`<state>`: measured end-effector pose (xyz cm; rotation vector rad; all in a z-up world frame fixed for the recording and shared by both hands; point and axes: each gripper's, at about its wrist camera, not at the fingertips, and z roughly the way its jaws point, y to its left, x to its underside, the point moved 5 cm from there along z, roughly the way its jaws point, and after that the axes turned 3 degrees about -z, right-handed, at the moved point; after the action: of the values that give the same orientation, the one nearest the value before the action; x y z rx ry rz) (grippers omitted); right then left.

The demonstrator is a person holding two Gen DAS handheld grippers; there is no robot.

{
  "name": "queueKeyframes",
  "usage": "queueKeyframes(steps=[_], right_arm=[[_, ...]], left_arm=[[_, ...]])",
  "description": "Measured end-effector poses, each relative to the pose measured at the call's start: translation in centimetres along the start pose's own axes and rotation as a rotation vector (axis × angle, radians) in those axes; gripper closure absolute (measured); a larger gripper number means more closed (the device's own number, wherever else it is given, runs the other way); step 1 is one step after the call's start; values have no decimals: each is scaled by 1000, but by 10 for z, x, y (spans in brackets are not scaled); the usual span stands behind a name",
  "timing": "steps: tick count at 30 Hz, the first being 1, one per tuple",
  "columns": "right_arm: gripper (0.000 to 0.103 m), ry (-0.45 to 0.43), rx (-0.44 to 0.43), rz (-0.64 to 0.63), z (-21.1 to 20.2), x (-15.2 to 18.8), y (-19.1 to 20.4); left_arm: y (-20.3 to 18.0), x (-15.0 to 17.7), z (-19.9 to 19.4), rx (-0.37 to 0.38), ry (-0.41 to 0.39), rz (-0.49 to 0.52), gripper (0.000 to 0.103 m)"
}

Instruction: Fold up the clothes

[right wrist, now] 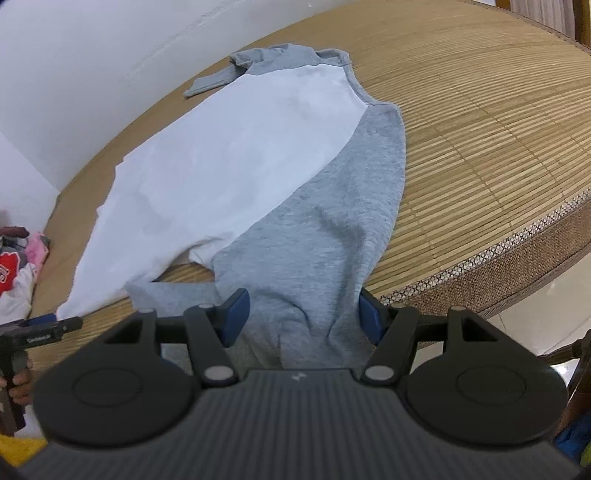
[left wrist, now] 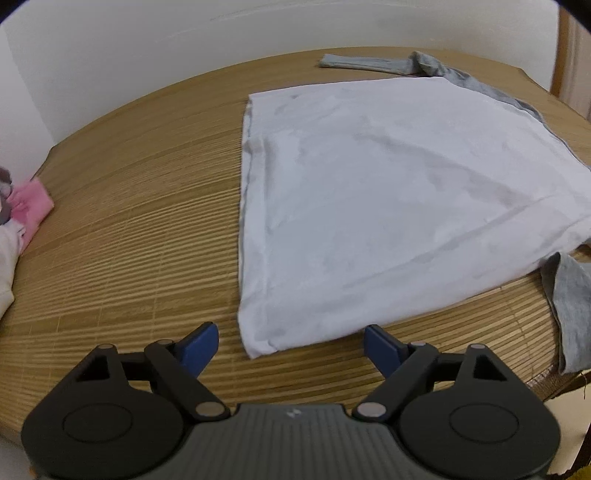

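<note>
**Reaching for a white-and-grey shirt spread on a bamboo mat**

Lying spread out on the bamboo mat (left wrist: 129, 192), body white and sleeves grey: the shirt (left wrist: 369, 184), with its hem end toward the left wrist camera and its neck end far off by the white wall (left wrist: 184, 33). Stretching flat along the far edge of the mat, away from the body: the far sleeve (left wrist: 369, 63). Running from the shoulder down toward the right wrist camera and bunching into soft folds there: the near sleeve (right wrist: 314, 240), with its cuff end doubling back to the left under the white body.

Hovering low over the mat with jaws spread wide and gripping nothing: the left gripper (left wrist: 291, 345). Sitting just ahead of its blue pads (left wrist: 199, 343), roughly in the gap between them but not touching either: the near corner of the white hem.

Straddling the near sleeve with jaws also standing well apart: the right gripper (right wrist: 301, 317). Filling the whole gap between its pads, lying slack and showing no pinch: the grey cloth, with the right-hand pad just touching the sleeve's edge.

Showing at the left edge of the right wrist view, wrapping around the left tool's handle: a hand (right wrist: 18, 380).

Sitting well apart from the shirt, at the mat's left end: a pile of clothes (left wrist: 26, 206), pink, white and red.
</note>
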<state>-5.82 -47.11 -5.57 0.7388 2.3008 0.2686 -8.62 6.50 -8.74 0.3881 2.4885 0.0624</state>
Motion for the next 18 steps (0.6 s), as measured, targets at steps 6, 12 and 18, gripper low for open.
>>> queueKeyframes(steps=[6, 12, 18], right_arm=[[38, 20, 36, 61, 6, 2, -3], [37, 30, 29, 111, 8, -1, -6], [33, 44, 32, 90, 8, -1, -1]], left_arm=[[3, -2, 5, 20, 20, -13, 8], [7, 0, 8, 27, 3, -11, 0], [0, -1, 6, 58, 14, 4, 7]])
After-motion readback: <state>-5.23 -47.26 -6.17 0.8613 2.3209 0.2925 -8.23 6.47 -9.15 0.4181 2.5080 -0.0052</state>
